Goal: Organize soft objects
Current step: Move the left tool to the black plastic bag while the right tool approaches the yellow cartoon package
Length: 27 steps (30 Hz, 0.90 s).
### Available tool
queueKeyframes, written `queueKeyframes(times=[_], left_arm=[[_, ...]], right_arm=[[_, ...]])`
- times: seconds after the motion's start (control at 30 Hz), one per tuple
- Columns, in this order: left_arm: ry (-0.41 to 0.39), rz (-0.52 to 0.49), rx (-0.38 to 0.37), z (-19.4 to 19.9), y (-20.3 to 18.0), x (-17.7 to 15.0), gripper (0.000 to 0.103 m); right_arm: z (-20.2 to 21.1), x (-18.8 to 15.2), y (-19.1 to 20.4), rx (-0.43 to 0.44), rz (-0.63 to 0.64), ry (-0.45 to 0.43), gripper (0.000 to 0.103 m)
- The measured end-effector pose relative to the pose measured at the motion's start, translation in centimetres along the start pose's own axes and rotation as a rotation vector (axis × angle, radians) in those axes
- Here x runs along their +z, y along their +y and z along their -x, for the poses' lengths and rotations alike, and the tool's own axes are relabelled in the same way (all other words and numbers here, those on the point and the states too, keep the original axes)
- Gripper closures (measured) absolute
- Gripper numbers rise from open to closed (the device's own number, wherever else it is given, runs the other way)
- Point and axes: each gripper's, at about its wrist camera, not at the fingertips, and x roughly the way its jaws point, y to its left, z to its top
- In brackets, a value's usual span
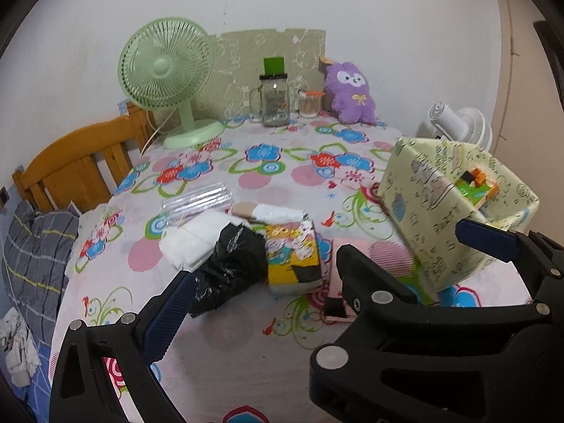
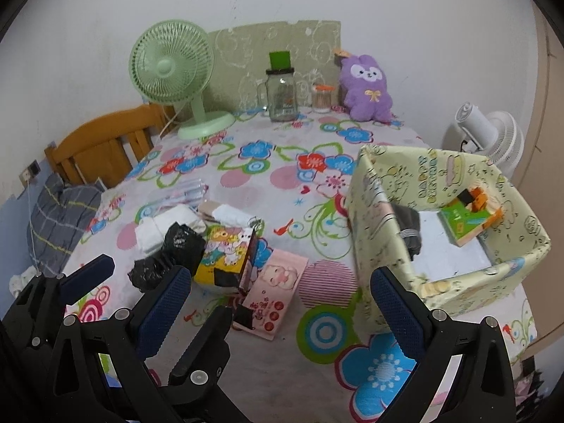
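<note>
Right wrist: both hand-held grippers (image 2: 278, 299) released; black bag (image 2: 169, 257), tissue pack (image 2: 225, 257) lie beside box (image 2: 384, 211).

Box (image 1: 454, 208) contents: mostly hiding behind its near wall in the left view.
Pink packet (image 1: 333, 282): disappearing behind a gripper finger.
Far jar (image 2: 321, 100): too small to tell.

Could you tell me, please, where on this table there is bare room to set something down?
The tablecloth is bare in its middle, between the green fan, jar and purple plush toy at the back and the pile in front. It is crowded around the black bag, yellow packet and pink packet, left of the box.
</note>
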Motion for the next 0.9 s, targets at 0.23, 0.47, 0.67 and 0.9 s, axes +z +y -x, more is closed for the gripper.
queueKeyframes(times=[0.23,0.47,0.67,0.9], left_arm=[[0.028,0.002,0.054,-1.6,1.3,-0.5,0.002],[0.058,0.011,0.058,-3.3,2.6,-0.6,0.012],[0.075,0.014,0.067,-4.5,3.4,-0.3,0.016],[0.104,0.032,0.045,-6.1,4.5,-0.1,0.027]], right_arm=[[-2.3,-0.3,0.8,0.011,0.002,0.052,0.008],[-4.2,-0.1,1.6,0.016,0.015,0.076,0.01],[-5.3,0.2,2.2,0.025,0.017,0.084,0.01],[-6.7,0.7,2.8,0.031,0.032,0.099,0.01]])
